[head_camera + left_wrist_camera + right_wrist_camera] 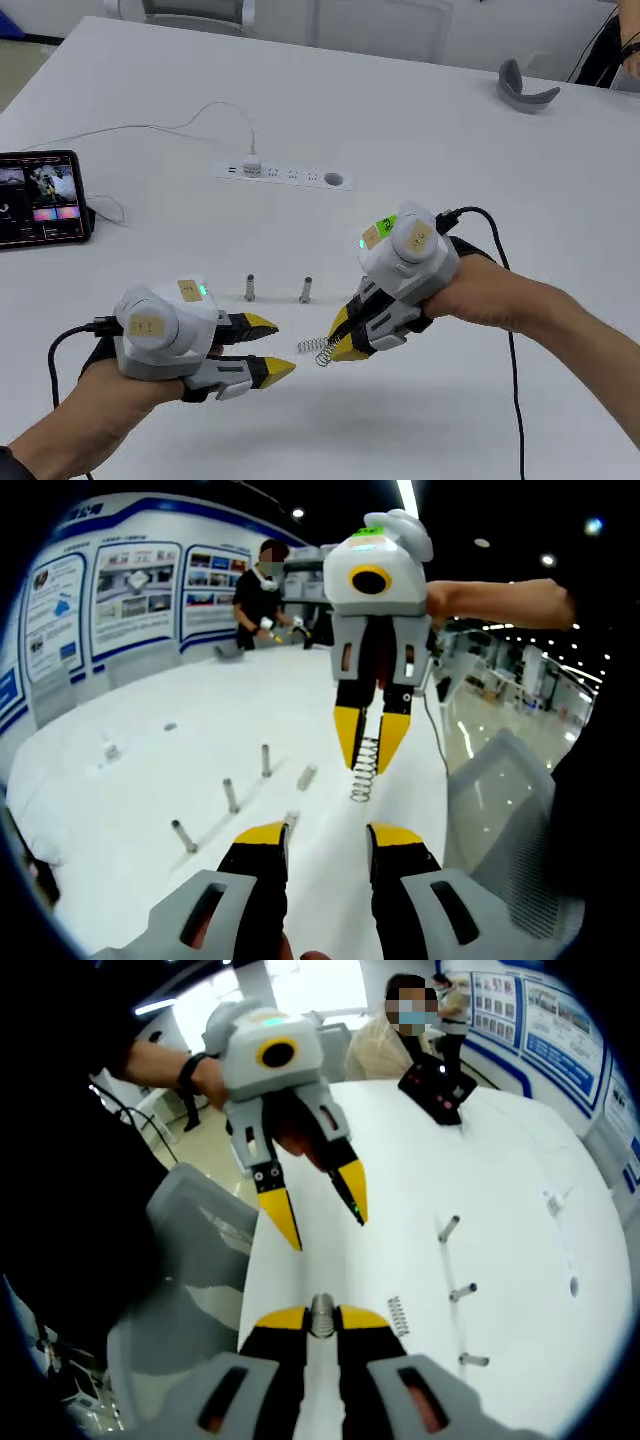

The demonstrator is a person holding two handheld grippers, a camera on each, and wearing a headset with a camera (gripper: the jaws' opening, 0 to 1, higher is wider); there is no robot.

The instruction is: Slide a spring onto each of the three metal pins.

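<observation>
A spring is gripped in the closed jaws of the right gripper. The left gripper is held with jaws parted. Beyond them, a metal pin and a second pin are stood upright on the table.

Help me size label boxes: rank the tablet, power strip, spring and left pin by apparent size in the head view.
Largest: tablet, by area, though cut by the frame edge.
Next: power strip, longer but thin.
Unranked: spring and left pin look alike, and the spring is nearer.
</observation>
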